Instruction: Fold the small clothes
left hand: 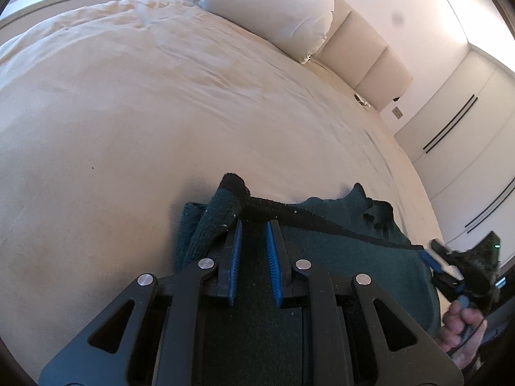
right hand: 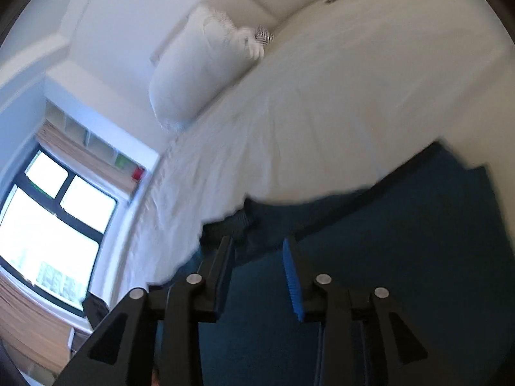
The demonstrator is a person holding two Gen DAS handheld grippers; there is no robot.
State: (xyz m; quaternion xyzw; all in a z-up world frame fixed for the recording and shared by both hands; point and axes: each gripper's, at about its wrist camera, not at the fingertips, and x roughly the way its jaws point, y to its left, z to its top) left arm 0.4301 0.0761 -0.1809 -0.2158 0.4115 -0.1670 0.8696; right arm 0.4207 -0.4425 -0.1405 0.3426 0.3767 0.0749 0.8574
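A dark green knitted garment (left hand: pixel 338 234) lies on the near part of the cream bed (left hand: pixel 161 112). One sleeve (left hand: pixel 219 215) is folded over at its left side, with the dark cuff uppermost. My left gripper (left hand: pixel 256 223) sits low over the garment beside that sleeve. There is a narrow gap between its blue pads, and the flat fabric below shows through it. The sleeve rests against the outside of the left finger. My right gripper (right hand: pixel 257 241) hovers open over the same garment (right hand: pixel 402 241) with nothing between its fingers; this view is blurred. The right gripper (left hand: pixel 434 254) also shows at the garment's right edge, held by a hand (left hand: pixel 463 325).
A white pillow (left hand: pixel 270 9) leans on the padded headboard (left hand: pixel 363 54) at the far side of the bed. Wardrobe doors (left hand: pixel 466 160) stand to the right. A window (right hand: pixel 48 225) and shelves lie beyond the bed (right hand: pixel 354 96) in the right wrist view.
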